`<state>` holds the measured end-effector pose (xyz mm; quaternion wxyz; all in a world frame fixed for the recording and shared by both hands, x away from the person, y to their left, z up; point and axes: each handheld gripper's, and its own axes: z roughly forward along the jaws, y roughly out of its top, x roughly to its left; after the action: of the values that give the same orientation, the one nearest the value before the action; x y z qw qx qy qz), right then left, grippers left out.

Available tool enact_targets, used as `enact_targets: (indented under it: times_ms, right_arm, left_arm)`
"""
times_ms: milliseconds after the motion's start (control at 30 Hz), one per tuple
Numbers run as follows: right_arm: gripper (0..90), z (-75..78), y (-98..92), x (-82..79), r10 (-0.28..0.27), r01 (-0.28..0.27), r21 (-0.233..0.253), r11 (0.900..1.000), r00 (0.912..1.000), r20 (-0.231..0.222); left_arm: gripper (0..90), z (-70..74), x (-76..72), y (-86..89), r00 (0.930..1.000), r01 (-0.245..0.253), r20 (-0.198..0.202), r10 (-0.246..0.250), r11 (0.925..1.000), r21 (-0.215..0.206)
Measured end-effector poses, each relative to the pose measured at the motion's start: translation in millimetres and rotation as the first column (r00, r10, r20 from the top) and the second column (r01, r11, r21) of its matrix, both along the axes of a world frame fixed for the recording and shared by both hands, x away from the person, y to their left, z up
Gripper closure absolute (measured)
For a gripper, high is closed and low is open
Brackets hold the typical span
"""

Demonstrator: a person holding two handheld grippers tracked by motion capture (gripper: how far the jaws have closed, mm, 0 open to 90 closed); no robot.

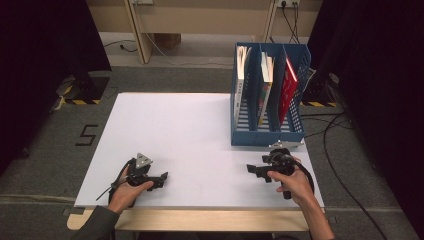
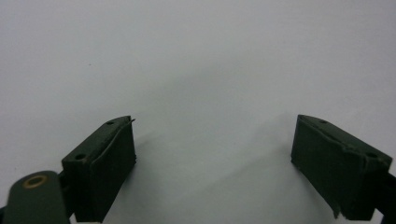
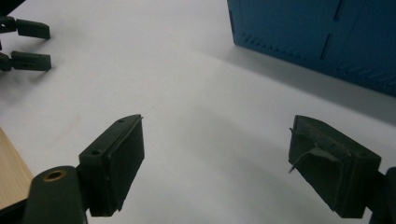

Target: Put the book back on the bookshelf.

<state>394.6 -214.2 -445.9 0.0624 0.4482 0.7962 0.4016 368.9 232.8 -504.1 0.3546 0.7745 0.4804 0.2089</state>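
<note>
Grey carpeted floor with black curtains at both sides; a wooden bench stands along the far wall. White table takes up the middle of the high view, with its top bare across the whole near and left part.

Blue rack stands at the far right of the table, upright, with three slots open toward the top. Each slot holds one book on end: a white book in the left slot, a pale book with a coloured cover in the middle one, a red book in the right one. All three lean slightly, but sit well inside their slots. No loose book lies on the table.

Right gripper rests low over the table just in front of the rack's near wall, apart from it — jaws spread wide in the right gripper view, nothing between them, the rack's blue wall at upper right. Left gripper sits at the near left, well apart from the rack; its jaws are likewise wide and hold nothing, with bare white table under them.

Judgement: either the shelving is finished — books all slotted, both hands back at rest — or no book has yet been taken out. Nothing is in hand at the moment. The right gripper is the nearer one for any reach into the rack.
</note>
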Motion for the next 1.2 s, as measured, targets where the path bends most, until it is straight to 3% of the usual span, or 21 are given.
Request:
enact_targets:
  times_ms: [133, 600, 767, 1000, 1200]
  right_arm:
    - [19.6, -12.6, 1.2, -6.6, 0.015, -0.014, 0.024, 1.000, 0.9995, -0.027]
    - [19.2, -38.2, 9.6, -15.5, 0.018, -0.021, -0.043, 0.999, 0.9979, -0.062]
    - [18.4, -40.3, 11.3, -18.9, 0.026, -0.028, -0.056, 0.998, 0.9993, -0.028]
    - [15.5, -43.6, 16.3, -24.8, 0.056, -0.053, -0.112, 0.992, 0.9980, 0.028]
    - [15.4, -45.7, 15.6, -26.9, 0.058, -0.052, -0.108, 0.993, 0.9970, 0.052]
  left_arm:
    - [12.7, 0.0, -0.1, -0.1, 1.0000, 0.000, 0.000, 0.000, 1.0000, 0.000]
    - [12.9, 0.1, -0.4, -0.1, 1.0000, 0.002, 0.002, -0.002, 1.0000, 0.002]
    - [13.3, 0.1, -0.6, -0.3, 1.0000, 0.003, 0.004, -0.003, 1.0000, 0.002]
    - [13.3, 0.1, -0.5, -0.3, 1.0000, 0.003, 0.003, -0.003, 1.0000, 0.001]
    - [13.3, 0.1, -0.5, -0.3, 1.0000, 0.004, 0.003, -0.004, 1.0000, 0.001]
